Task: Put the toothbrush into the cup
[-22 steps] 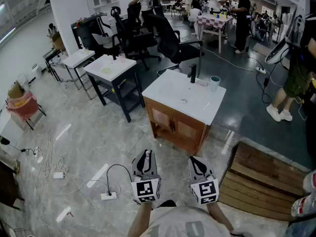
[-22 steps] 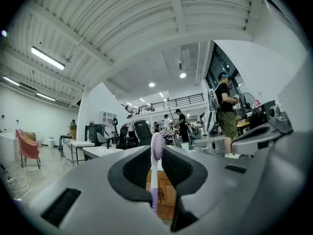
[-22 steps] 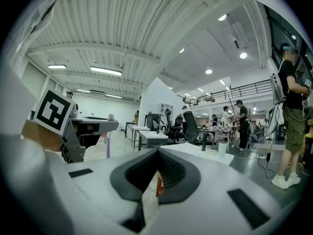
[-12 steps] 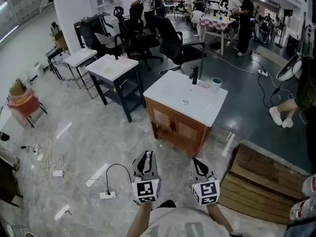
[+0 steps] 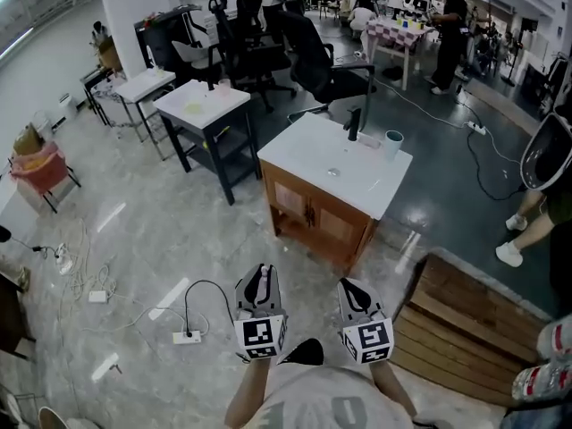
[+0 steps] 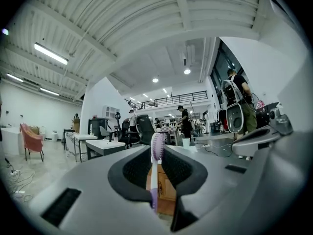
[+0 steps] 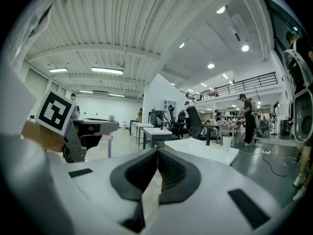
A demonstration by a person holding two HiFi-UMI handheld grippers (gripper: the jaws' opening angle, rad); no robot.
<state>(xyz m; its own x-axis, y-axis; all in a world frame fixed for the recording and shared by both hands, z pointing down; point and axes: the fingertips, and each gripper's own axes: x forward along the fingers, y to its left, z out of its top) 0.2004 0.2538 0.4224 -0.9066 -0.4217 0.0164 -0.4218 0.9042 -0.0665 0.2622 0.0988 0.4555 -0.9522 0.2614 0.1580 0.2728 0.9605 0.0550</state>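
**Toothbrush clamped in the left hand-held gripper, well short of the cup**

Toothbrush (image 6: 155, 175): a white handle with a lilac lower part and a pale bristle head. It stands upright between the jaws of the left hand-held gripper (image 5: 261, 273), which are closed on its handle, and the head rises just above the jaw tips (read from the left gripper view). Right hand-held gripper (image 5: 349, 286): jaws together, tips touching, with nothing between them. Both grippers are held low in the head view, close to the person's chest and over a pale marbled floor (image 5: 134, 239).

Cup (image 5: 391, 144): a pale blue-green tumbler standing upright at the far edge of the white worktop (image 5: 308, 155), just beside a black faucet (image 5: 355, 125). The worktop caps a wooden cabinet (image 5: 313, 222) and lies well apart from both grippers.

Writing: each gripper's cube shows a black-and-white square marker (a block pattern, not letters). A large grey print on the person's shirt (image 5: 344, 409) is partly cut off by the frame edge and cannot be read with confidence.
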